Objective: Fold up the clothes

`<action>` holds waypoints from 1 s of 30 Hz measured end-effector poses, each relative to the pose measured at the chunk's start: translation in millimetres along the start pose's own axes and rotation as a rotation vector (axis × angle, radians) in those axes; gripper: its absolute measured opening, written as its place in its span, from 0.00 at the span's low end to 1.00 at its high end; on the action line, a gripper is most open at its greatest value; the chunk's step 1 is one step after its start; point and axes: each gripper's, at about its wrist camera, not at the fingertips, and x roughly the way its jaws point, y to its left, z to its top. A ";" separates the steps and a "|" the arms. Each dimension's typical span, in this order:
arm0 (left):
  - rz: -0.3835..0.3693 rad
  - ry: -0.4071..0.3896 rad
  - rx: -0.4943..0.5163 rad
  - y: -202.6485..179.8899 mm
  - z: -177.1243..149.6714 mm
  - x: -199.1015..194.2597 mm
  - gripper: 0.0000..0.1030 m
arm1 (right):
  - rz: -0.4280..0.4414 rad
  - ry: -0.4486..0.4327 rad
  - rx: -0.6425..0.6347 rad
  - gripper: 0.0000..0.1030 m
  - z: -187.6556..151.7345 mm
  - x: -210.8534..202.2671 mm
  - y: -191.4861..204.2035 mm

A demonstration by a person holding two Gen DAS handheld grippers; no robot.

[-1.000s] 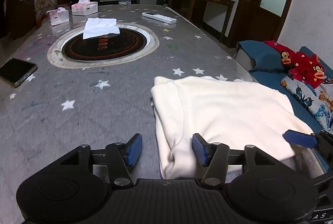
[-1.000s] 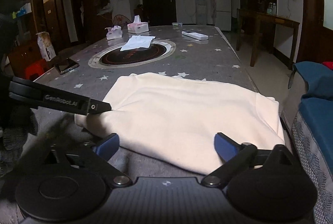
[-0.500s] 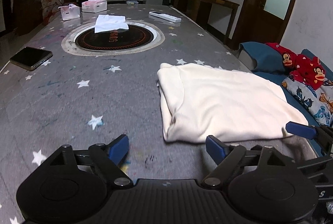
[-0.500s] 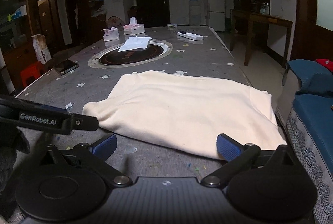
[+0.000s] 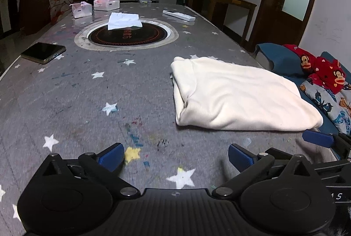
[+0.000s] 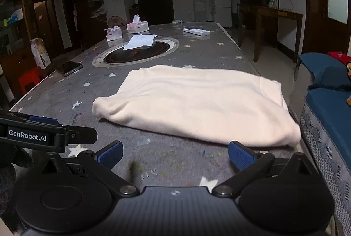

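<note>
A cream garment (image 5: 237, 95) lies folded into a flat rectangle on the grey star-patterned table (image 5: 92, 91), near its right edge. It also shows in the right wrist view (image 6: 197, 104). My left gripper (image 5: 175, 155) is open and empty, held back from the garment's near left corner. My right gripper (image 6: 175, 153) is open and empty, just short of the garment's near edge. A blue fingertip (image 5: 317, 139) of the right gripper shows at the right of the left wrist view. The left gripper's side (image 6: 43, 136) shows at the left of the right wrist view.
A phone (image 5: 43, 52) lies at the table's left edge. A white cloth (image 5: 124, 20) lies on the round inset hotplate (image 5: 129, 35). Two tissue boxes (image 5: 106, 3) and a remote (image 5: 178, 15) sit at the far end. A blue sofa with red clothes (image 5: 318, 67) stands to the right.
The left gripper let go of the garment's near left corner, opened wide and drew back. The right gripper also drew back from the garment. The garment stays folded on the table.
</note>
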 end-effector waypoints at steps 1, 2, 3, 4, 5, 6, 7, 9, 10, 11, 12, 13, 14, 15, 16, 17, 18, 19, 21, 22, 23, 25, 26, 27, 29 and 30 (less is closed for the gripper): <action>0.001 0.001 0.000 -0.4 -0.9 -0.4 1.00 | -0.002 0.001 0.004 1.00 -1.3 -0.6 0.0; 0.002 0.002 0.000 -0.7 -1.5 -0.7 1.00 | -0.006 0.001 0.007 1.00 -2.5 -1.3 -0.1; 0.003 0.002 0.000 -0.9 -1.9 -1.0 1.00 | -0.009 0.002 0.011 1.00 -3.6 -1.9 -0.4; 0.007 0.001 0.002 -1.2 -2.4 -1.3 1.00 | -0.013 0.002 0.016 1.00 -4.6 -2.5 -0.8; 0.010 0.000 0.004 -1.5 -2.9 -1.7 1.00 | -0.017 0.004 0.019 1.00 -5.5 -3.0 -1.3; 0.016 -0.001 0.006 -2.0 -3.5 -2.0 1.00 | -0.021 0.006 0.023 1.00 -6.5 -3.2 -2.1; 0.020 0.000 0.008 -2.4 -4.0 -2.0 1.00 | -0.024 0.008 0.026 1.00 -7.5 -3.5 -2.8; 0.027 0.003 0.010 -3.1 -5.6 -1.8 1.00 | -0.035 0.014 0.029 1.00 -9.7 -3.3 -3.7; 0.030 0.005 0.011 -3.5 -6.4 -1.6 1.00 | -0.042 0.019 0.031 1.00 -11.0 -3.3 -3.9; 0.032 0.007 0.010 -3.4 -7.2 -1.5 1.00 | -0.049 0.024 0.034 1.00 -12.3 -3.1 -4.3; 0.033 0.009 0.009 -3.2 -7.9 -1.4 1.00 | -0.055 0.028 0.037 1.00 -13.4 -2.8 -4.6; 0.034 0.011 0.008 -3.1 -8.6 -1.5 1.00 | -0.058 0.031 0.039 1.00 -14.4 -2.6 -4.9; 0.033 0.013 0.006 -3.0 -9.3 -1.6 1.00 | -0.063 0.032 0.038 1.00 -15.7 -2.6 -4.6; 0.032 0.014 0.006 -3.2 -9.9 -1.7 1.00 | -0.067 0.032 0.035 1.00 -17.0 -2.9 -3.9; 0.032 0.016 0.007 -3.6 -10.5 -1.8 1.00 | -0.072 0.032 0.033 1.00 -17.6 -3.1 -3.3; 0.032 0.019 0.008 -3.9 -11.1 -1.8 1.00 | -0.078 0.035 0.030 1.00 -17.7 -2.9 -2.7; 0.031 0.021 0.008 -4.2 -11.6 -1.9 1.00 | -0.085 0.038 0.026 1.00 -17.8 -2.7 -1.8; 0.032 0.023 0.008 -4.6 -12.2 -2.0 1.00 | -0.092 0.041 0.021 1.00 -18.0 -2.5 -0.7; 0.033 0.025 0.010 -5.0 -13.4 -2.2 1.00 | -0.107 0.047 0.011 1.00 -18.3 -1.3 2.0; 0.034 0.025 0.010 -4.8 -13.6 -2.4 1.00 | -0.114 0.051 0.002 1.00 -18.5 -0.7 3.5; 0.034 0.025 0.009 -4.5 -13.6 -2.5 1.00 | -0.122 0.055 -0.008 1.00 -18.6 0.1 5.1; 0.035 0.026 0.007 -3.8 -13.6 -2.7 1.00 | -0.126 0.058 -0.012 1.00 -18.6 0.6 5.9; 0.036 0.026 0.006 -3.6 -13.6 -2.8 1.00 | -0.126 0.059 -0.011 1.00 -18.6 0.6 5.9; 0.037 0.026 0.006 -3.6 -13.6 -2.8 1.00 | -0.126 0.060 -0.010 1.00 -18.6 0.6 5.9; 0.040 0.027 0.007 -4.0 -13.5 -2.8 1.00 | -0.127 0.061 -0.011 1.00 -18.7 1.0 6.0; 0.042 0.027 0.009 -4.4 -13.4 -2.8 1.00 | -0.128 0.061 -0.014 1.00 -19.0 1.2 6.1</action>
